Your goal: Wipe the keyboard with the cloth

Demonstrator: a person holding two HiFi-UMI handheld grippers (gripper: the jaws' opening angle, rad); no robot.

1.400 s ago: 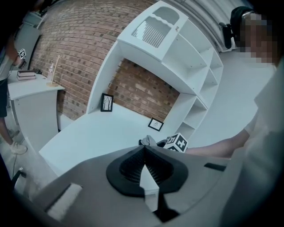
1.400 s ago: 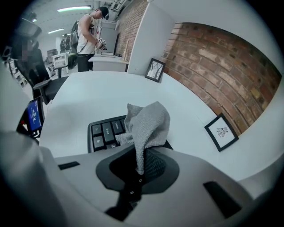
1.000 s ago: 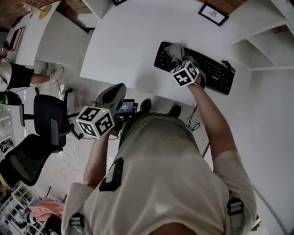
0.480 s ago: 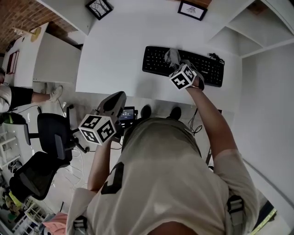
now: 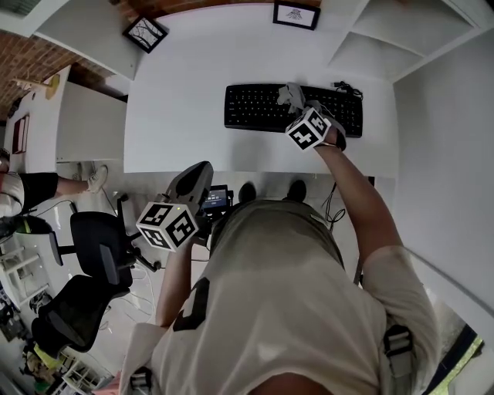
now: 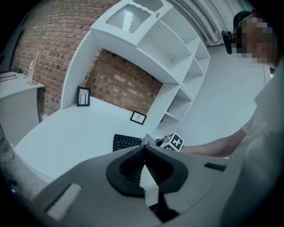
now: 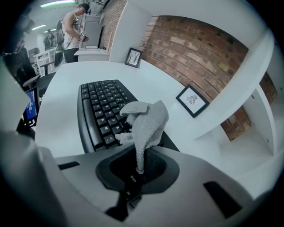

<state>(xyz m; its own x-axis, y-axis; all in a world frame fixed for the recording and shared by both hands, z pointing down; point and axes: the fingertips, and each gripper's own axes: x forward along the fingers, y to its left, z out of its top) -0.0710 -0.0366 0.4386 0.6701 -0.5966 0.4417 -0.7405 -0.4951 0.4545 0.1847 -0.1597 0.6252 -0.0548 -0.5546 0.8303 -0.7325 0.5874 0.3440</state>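
A black keyboard (image 5: 258, 108) lies on the white desk (image 5: 177, 100) near its far right. A grey cloth (image 5: 291, 94) rests bunched on the keys around the keyboard's middle. My right gripper (image 5: 299, 106) is shut on the cloth, and its marker cube sits just in front of the keyboard. In the right gripper view the cloth (image 7: 146, 119) rises from the jaws of the right gripper (image 7: 141, 166) and droops onto the keyboard (image 7: 100, 106). My left gripper (image 5: 199, 171) hangs off the desk's front edge, shut and empty. In its own view, the left gripper (image 6: 144, 150) points toward the keyboard (image 6: 126, 142).
Two framed pictures (image 5: 296, 14) (image 5: 144, 32) stand at the back of the desk. White shelves (image 5: 370, 38) rise at the right. Below the desk edge is a small screen (image 5: 215, 199). Office chairs (image 5: 96, 239) stand on the floor at the left.
My right gripper has dragged the cloth rightward along the keyboard, from its left part to about its middle. The head view has shifted. The left gripper stays shut off the desk.
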